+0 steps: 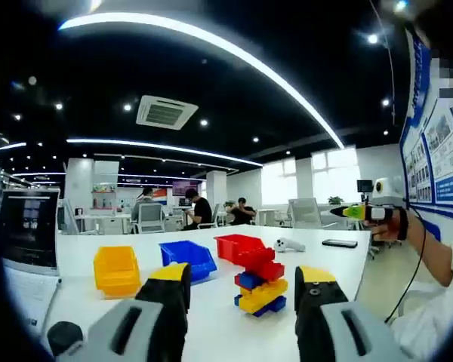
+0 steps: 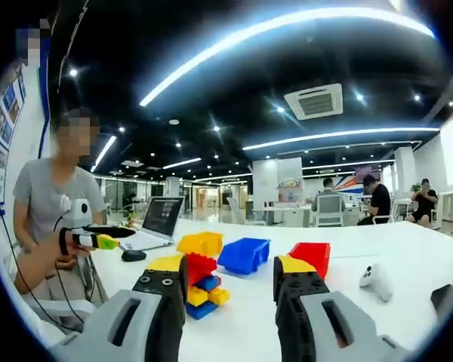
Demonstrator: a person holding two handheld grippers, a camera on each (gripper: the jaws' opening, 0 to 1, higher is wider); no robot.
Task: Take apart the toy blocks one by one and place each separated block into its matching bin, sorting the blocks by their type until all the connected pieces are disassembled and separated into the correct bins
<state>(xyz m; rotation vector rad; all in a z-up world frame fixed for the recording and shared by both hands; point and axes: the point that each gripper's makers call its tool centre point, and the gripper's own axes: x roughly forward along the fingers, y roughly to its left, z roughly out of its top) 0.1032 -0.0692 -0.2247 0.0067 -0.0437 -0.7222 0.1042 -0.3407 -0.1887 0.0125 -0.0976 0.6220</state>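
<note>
Block stack [image 1: 260,283]: standing intact before yellow bin [image 1: 116,270], blue bin [image 1: 189,259], red bin [image 1: 238,245]; left gripper [image 1: 241,290] and right gripper [image 2: 228,283] hovering spread wide, framing it for disassembly.

Open office with a white table [image 1: 211,317], dark ceiling [image 1: 211,83], curved light strips [image 1: 234,56] and windows [image 1: 328,160].

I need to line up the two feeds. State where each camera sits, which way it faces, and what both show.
Left gripper view: rides the left gripper, facing the block stack on the white table; the right gripper enters at right in the person's hand.
Right gripper view: rides the right gripper, facing the stack; the left gripper shows at left.
Shared: stack, yellow bin, blue bin, red bin.
</note>
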